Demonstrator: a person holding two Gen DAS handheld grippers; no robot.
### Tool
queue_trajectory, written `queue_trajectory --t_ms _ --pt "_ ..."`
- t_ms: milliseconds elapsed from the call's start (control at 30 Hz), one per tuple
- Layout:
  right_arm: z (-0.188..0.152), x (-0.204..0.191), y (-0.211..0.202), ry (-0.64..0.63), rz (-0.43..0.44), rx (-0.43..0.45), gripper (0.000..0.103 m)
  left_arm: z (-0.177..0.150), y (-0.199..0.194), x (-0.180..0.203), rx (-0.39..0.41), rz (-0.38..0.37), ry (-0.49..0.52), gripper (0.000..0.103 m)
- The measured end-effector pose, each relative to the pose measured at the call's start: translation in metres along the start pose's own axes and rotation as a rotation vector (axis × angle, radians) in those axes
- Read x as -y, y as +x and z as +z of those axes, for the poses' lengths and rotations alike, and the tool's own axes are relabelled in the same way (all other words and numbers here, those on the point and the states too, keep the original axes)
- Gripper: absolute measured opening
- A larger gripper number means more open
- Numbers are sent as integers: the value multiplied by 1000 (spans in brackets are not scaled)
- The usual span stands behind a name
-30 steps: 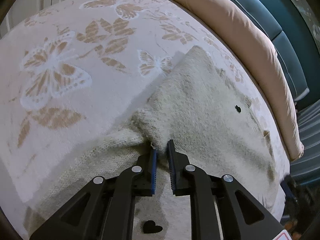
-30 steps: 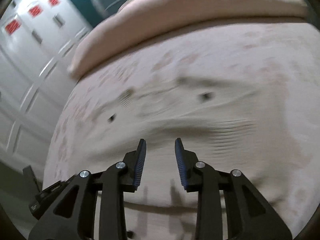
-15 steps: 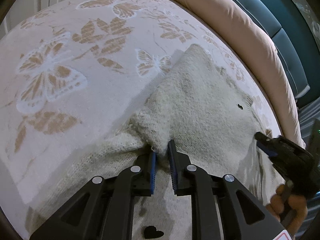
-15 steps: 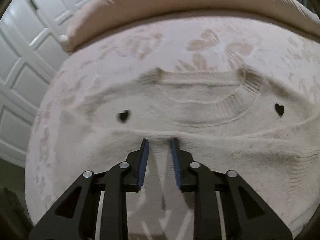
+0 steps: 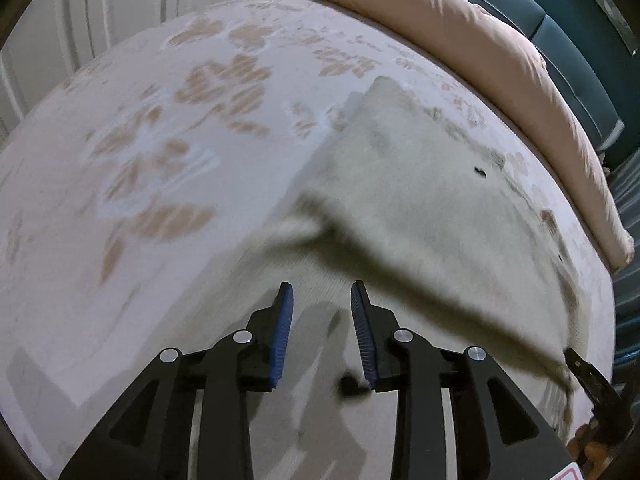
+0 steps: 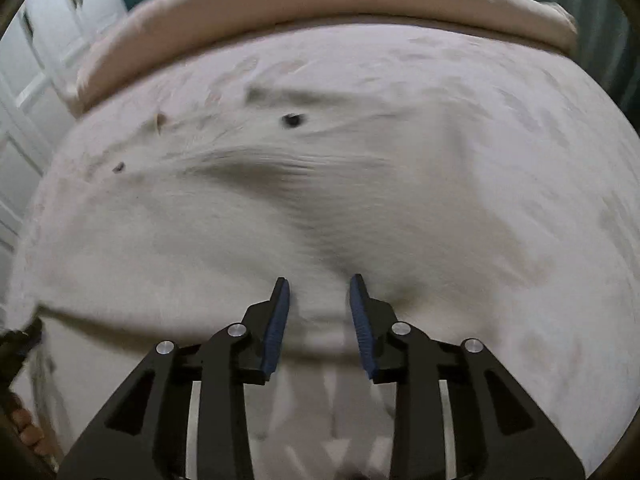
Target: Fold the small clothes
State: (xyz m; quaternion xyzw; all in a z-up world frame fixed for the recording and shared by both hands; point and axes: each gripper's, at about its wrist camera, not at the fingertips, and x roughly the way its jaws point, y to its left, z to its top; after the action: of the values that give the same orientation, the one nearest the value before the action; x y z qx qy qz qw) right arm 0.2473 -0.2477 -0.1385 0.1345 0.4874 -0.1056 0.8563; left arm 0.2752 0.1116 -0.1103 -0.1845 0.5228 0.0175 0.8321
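The sweater [image 5: 420,208] lies part-folded on the bed [image 5: 120,184]. Both the left gripper [image 5: 322,328] and the right gripper [image 6: 318,320] are spread and empty. The unheld flap could slump, spoiling the fold.
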Motion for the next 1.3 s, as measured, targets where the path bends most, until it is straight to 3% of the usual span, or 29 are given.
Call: queue_trajectory --t_ms 100,167,233,333,433,533,700,767,933,1000,1033,1067,1100,1167,1267,1300 --pt "-37 38 -54 56 -6 41 37 -22 -28 -21 -11 11 31 34" --pt "-63 56 -81 86 -4 52 55 -36 -44 -34 -14 20 57 42" --pt "-97 81 -110 110 -17 48 65 -58 -64 -50 -29 32 96 48" --pt "-146 102 -132 134 -22 -8 70 -91 -88 -73 -73 50 125 62" --pt "-193 115 -145 164 4 -61 74 -124 -102 -96 -138 25 92 66" --pt "-225 121 -144 234 90 -118 77 -147 -105 -112 -173 -10 22 66" --pt "-245 122 -129 364 244 -169 77 -156 -103 -123 -177 -102 -103 67" --pt "-242 116 -121 389 260 -176 83 -154 -100 -119 -180 -111 -102 68" --pt "-231 102 -120 377 292 -151 83 -146 -98 -94 -153 -137 -38 65" --pt "-227 95 -120 367 299 -146 82 -144 -95 -83 -154 -146 -1 54" --pt "-226 91 -119 360 297 -144 76 -145 -95 -83 -161 -147 9 42" --pt "-225 88 -118 349 291 -147 68 -144 -93 -79 -169 -146 19 30" --pt "-224 86 -118 340 283 -150 63 -143 -92 -77 -175 -148 20 25" --pt "-222 81 -119 322 272 -144 38 -142 -94 -74 -174 -171 17 7" --pt "-218 74 -130 294 270 -113 8 -137 -109 -73 -138 -201 22 6" --pt "-217 75 -134 293 271 -101 8 -136 -116 -72 -122 -207 30 5"
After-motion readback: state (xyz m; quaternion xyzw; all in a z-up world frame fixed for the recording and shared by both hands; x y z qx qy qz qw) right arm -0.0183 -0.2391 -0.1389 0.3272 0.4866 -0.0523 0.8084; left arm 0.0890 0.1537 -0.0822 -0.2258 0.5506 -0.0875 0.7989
